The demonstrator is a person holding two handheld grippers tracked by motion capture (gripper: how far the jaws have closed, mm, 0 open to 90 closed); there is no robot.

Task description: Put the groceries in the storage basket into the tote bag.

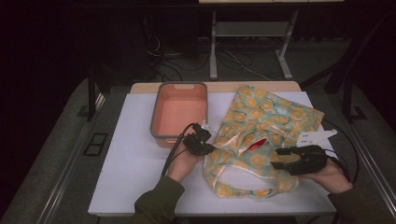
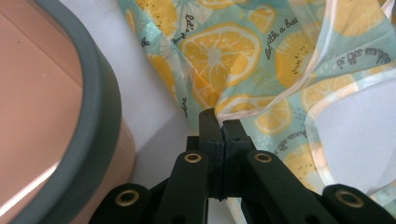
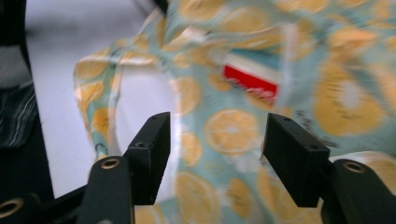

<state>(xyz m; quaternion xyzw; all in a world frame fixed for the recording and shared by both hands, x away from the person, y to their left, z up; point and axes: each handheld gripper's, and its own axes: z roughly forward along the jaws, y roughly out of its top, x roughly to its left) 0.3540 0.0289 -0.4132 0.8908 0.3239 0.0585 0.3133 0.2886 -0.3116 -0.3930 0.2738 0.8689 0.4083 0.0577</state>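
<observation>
**Bag pinched at the rim, red packet inside**

The bag (image 1: 261, 135) lies right of centre in the high view, on the white table (image 1: 135, 172). The left gripper (image 1: 201, 141) has its jaws pressed together on the bag's white-trimmed edge (image 2: 224, 112), at centre frame. The right gripper (image 1: 286, 158), lower right, stands with jaws apart and nothing between them, just above the fabric. A red packet (image 3: 252, 79) shows in the bag's mouth. The pink tub (image 1: 179, 114) sits upper left of the bag, just beside the left gripper.
</observation>
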